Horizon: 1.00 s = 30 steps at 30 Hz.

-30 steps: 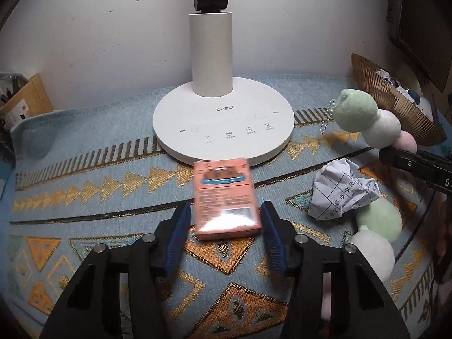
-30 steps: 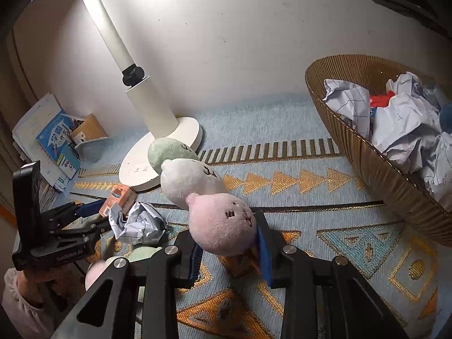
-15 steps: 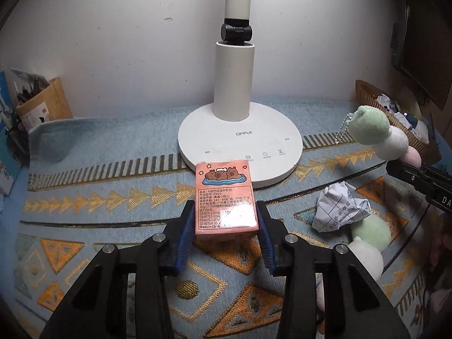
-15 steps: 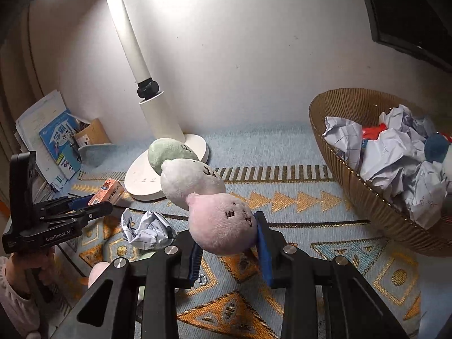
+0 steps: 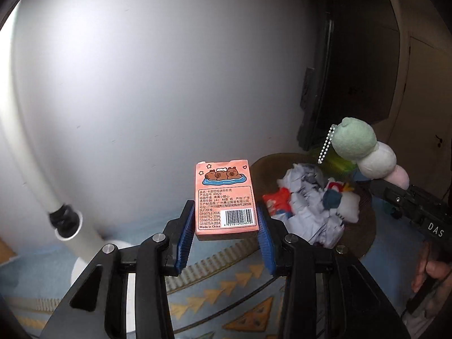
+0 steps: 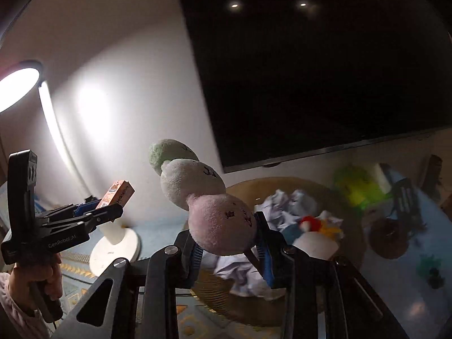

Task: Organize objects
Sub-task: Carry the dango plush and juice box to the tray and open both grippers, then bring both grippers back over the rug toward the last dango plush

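Note:
My left gripper (image 5: 224, 230) is shut on a small orange card box (image 5: 224, 197) with capybara art and a barcode, held in the air above the patterned cloth. My right gripper (image 6: 230, 243) is shut on the pink end ball of a three-ball plush toy (image 6: 197, 195), whose white and green balls stick up and to the left. Both are raised near a woven basket (image 5: 367, 226) that holds crumpled paper and small toys. The plush (image 5: 364, 152) shows at the right in the left wrist view, the box (image 6: 117, 193) at the left in the right wrist view.
A white desk lamp (image 6: 115, 240) stands at the left, its stem leaning up to a lit head (image 6: 17, 87). A dark screen (image 6: 310, 70) hangs on the wall behind the basket (image 6: 254, 189). Small objects lie blurred on the surface at right. A hand (image 6: 36, 282) holds the left gripper.
Both grippers have lifted off the cloth and swung right toward the basket, carrying the card box and the plush. The crumpled paper and other plush on the cloth have dropped out of view.

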Each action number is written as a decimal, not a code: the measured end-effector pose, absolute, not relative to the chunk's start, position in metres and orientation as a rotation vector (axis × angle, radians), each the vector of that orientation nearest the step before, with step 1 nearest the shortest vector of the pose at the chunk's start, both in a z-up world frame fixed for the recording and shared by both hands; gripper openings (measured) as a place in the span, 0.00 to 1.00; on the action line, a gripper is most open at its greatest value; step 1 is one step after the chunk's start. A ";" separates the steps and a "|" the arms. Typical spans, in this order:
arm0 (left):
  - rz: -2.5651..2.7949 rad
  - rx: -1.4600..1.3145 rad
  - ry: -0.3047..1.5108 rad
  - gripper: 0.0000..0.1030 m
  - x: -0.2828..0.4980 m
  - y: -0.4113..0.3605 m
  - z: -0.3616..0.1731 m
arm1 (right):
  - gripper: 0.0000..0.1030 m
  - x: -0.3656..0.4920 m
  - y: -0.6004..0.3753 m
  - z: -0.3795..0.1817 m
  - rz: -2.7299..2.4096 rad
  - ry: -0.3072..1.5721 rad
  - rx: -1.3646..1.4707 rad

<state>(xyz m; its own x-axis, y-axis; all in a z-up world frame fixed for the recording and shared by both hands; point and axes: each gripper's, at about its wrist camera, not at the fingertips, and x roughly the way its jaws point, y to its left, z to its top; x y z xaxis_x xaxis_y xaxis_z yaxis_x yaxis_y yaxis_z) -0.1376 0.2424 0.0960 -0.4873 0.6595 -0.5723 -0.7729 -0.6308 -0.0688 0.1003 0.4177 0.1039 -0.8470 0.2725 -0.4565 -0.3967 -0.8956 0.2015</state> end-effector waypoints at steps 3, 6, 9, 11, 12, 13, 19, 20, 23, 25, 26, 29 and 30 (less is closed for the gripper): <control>2.039 -0.761 0.233 0.37 -0.142 0.288 0.092 | 0.32 0.104 0.441 0.098 2.642 0.435 -0.617; 2.016 -0.769 0.317 0.38 -0.143 0.325 0.073 | 0.32 0.096 0.450 0.087 2.579 0.381 -0.652; 2.045 -0.860 0.392 0.57 -0.159 0.348 0.042 | 0.88 0.080 0.457 0.071 2.492 0.341 -0.769; 2.014 -0.910 0.409 0.97 -0.166 0.357 0.027 | 1.00 0.077 0.455 0.066 2.476 0.329 -0.765; 2.012 -0.878 0.416 1.00 -0.165 0.358 0.025 | 1.00 0.079 0.454 0.066 2.488 0.331 -0.762; 2.023 -0.840 0.426 0.99 -0.162 0.357 0.025 | 1.00 0.082 0.453 0.066 2.501 0.329 -0.756; 2.066 -0.792 0.436 1.00 -0.156 0.345 0.044 | 1.00 0.088 0.439 0.072 2.508 0.270 -0.760; 2.077 -0.782 0.434 1.00 -0.155 0.339 0.049 | 1.00 0.090 0.434 0.075 2.512 0.274 -0.760; 2.098 -0.790 0.430 1.00 -0.147 0.316 0.064 | 1.00 0.095 0.422 0.080 2.525 0.294 -0.768; 2.117 -0.798 0.431 1.00 -0.146 0.299 0.068 | 1.00 0.097 0.417 0.081 2.535 0.308 -0.774; 2.130 -0.795 0.431 1.00 -0.145 0.290 0.071 | 1.00 0.098 0.413 0.082 2.542 0.313 -0.773; 2.160 -0.800 0.427 1.00 -0.142 0.257 0.079 | 1.00 0.101 0.396 0.085 2.557 0.319 -0.780; 2.169 -0.807 0.424 1.00 -0.141 0.245 0.080 | 1.00 0.102 0.391 0.085 2.563 0.321 -0.785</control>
